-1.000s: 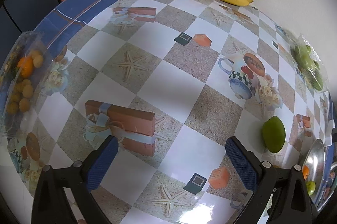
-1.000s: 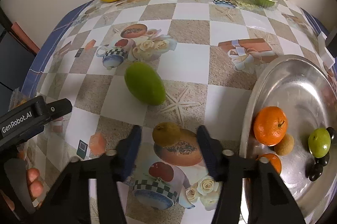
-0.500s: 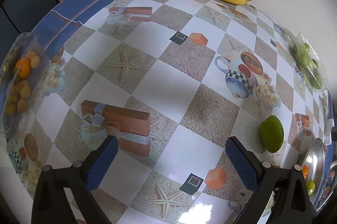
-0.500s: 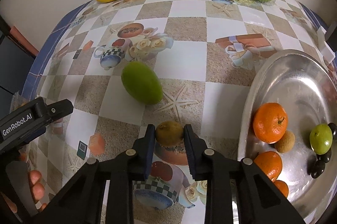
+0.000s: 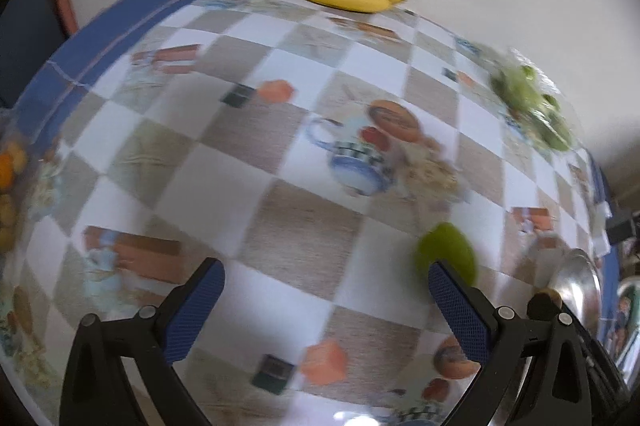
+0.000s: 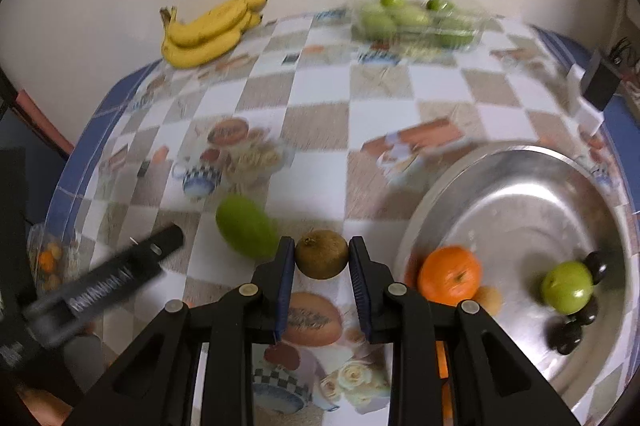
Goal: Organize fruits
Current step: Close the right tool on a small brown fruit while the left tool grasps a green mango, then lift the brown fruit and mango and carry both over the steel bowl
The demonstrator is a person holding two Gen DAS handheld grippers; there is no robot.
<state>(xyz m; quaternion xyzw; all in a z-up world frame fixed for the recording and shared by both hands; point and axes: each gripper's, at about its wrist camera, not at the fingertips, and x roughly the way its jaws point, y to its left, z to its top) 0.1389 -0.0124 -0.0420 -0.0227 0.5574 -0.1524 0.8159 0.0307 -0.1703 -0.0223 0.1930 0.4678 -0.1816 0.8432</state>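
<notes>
Two grippers are over the checkered table (image 6: 320, 113). The right gripper (image 6: 321, 262) has its jaws clamped on a small brown fruit (image 6: 321, 254), pressing it from either side, near the rim of the silver bowl (image 6: 520, 193). Inside that bowl lie an orange (image 6: 450, 274), a green apple (image 6: 567, 286) and some dark fruits (image 6: 576, 326). Just left of the held fruit a green mango (image 6: 245, 232) lies on the table; the left view shows it (image 5: 446, 254) beside the blue pad of one finger. The left gripper (image 5: 326, 310) has its jaws wide apart with nothing between them. By the far wall lies a bunch of bananas (image 6: 212, 29), and a clear pack of green fruits (image 6: 412, 15) sits to its right.
</notes>
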